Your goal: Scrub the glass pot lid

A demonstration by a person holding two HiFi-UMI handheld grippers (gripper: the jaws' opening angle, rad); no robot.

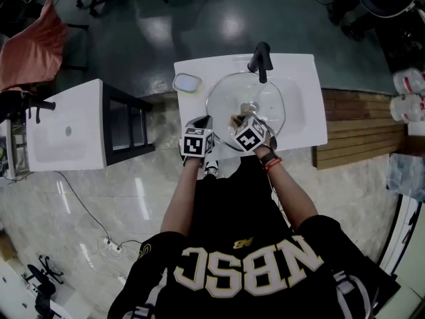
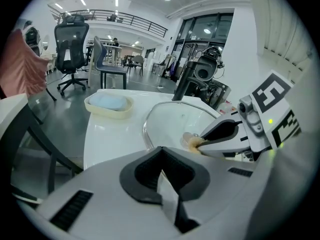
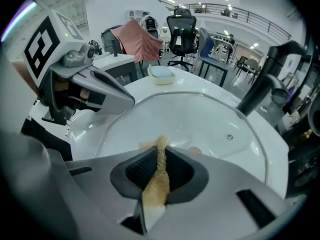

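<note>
The glass pot lid (image 1: 229,97) lies tilted over the basin of the white sink (image 1: 305,105), its knob (image 1: 249,107) near the middle. My left gripper (image 1: 202,123) is at the lid's near left edge; in the left gripper view its jaws (image 2: 161,166) are shut on the lid's thin rim (image 2: 149,130). My right gripper (image 1: 240,120) is shut on a tan sponge (image 3: 159,176) whose tip touches the lid's glass (image 3: 200,119). The left gripper view shows that sponge (image 2: 192,143) against the lid, held by the right gripper (image 2: 200,142).
A black faucet (image 1: 260,60) stands behind the basin. A soap dish with a blue bar (image 1: 187,83) sits at the sink's back left corner. Another white counter (image 1: 66,128) is at the left, wooden slats (image 1: 362,128) at the right.
</note>
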